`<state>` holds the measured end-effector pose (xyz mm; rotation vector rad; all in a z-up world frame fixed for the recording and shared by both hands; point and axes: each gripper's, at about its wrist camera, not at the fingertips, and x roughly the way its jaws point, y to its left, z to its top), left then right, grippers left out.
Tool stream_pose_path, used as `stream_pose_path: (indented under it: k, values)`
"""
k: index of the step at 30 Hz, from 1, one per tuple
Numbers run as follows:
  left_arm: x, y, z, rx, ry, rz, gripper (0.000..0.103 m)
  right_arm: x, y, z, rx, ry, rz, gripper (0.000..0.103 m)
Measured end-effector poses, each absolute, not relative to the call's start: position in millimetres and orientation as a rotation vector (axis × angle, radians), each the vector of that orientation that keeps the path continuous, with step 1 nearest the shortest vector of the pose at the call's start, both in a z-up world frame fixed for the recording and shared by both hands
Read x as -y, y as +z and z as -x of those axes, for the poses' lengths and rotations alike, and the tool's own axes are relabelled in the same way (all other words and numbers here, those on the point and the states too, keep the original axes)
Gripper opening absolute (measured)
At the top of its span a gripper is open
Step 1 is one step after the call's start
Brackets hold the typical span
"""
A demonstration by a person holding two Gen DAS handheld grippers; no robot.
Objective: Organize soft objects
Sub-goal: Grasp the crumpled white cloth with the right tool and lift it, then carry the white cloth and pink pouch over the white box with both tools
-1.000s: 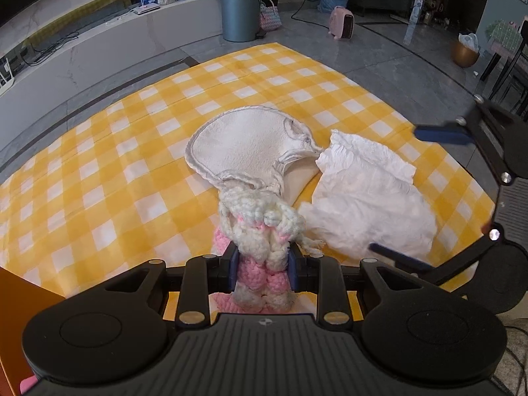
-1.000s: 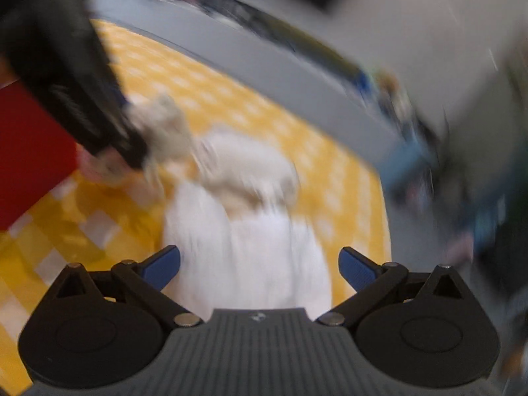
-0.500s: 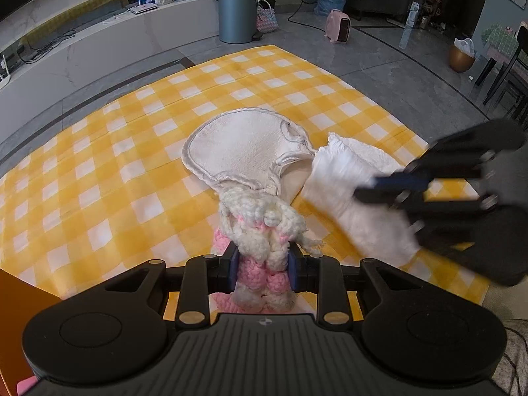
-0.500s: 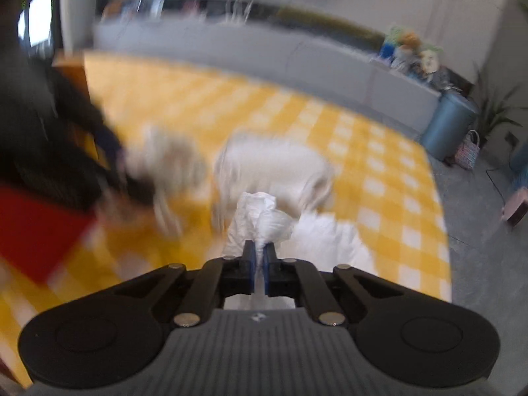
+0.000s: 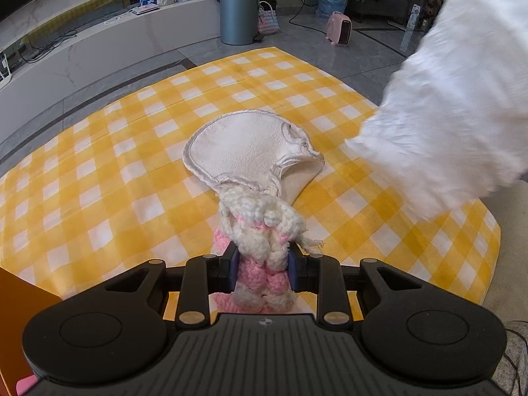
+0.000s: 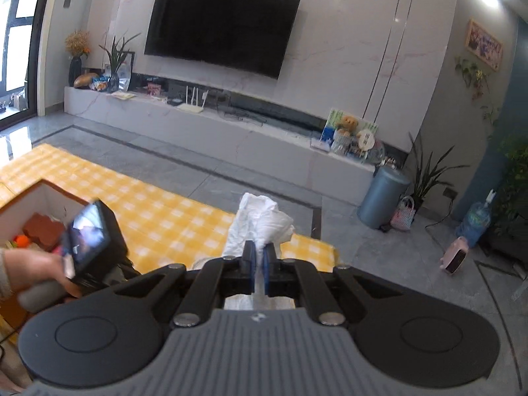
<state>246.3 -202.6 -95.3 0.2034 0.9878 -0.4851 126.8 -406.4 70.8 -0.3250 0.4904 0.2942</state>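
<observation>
Beyond the yellow checked tabletop (image 5: pixel 99 171) a grey bin (image 5: pixel 239 13) is standing against a low marble ledge (image 5: pixel 99 49); nothing is blocking the cream bib (image 5: pixel 244 151), which is lying flat at the cloth's middle. An open box (image 6: pixel 36 204) is sitting at the cloth's near-left edge in the right wrist view. Compared with a second ago, I am seeing the white cloth (image 5: pixel 455 105) no longer lying right of the bib: it is hanging in the air, up and to the bib's right. My right gripper (image 6: pixel 259 257), whose fingers have just been closing, is pinching that cloth's bunched top. My left gripper (image 5: pixel 264 264) is clamping the pink-and-cream crocheted toy (image 5: pixel 260 231), just in front of the bib, fingers partly spread around it.
</observation>
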Motion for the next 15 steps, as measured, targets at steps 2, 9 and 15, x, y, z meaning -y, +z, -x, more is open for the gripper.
stream_pose_path:
  k: [2,9,15]
  values:
    - [203,-95,-247,-0.989,-0.483,-0.207,0.032,410,86,-117,-0.510,0.323,0.296,0.002]
    - [201,-95,-248,-0.986,-0.494,-0.190,0.032,410,49,-120,-0.649,0.341,0.333,0.002]
    - [197,-94,-246,-0.973,-0.509,-0.167,0.032,399,-74,-155,-0.848,0.389,0.349,0.003]
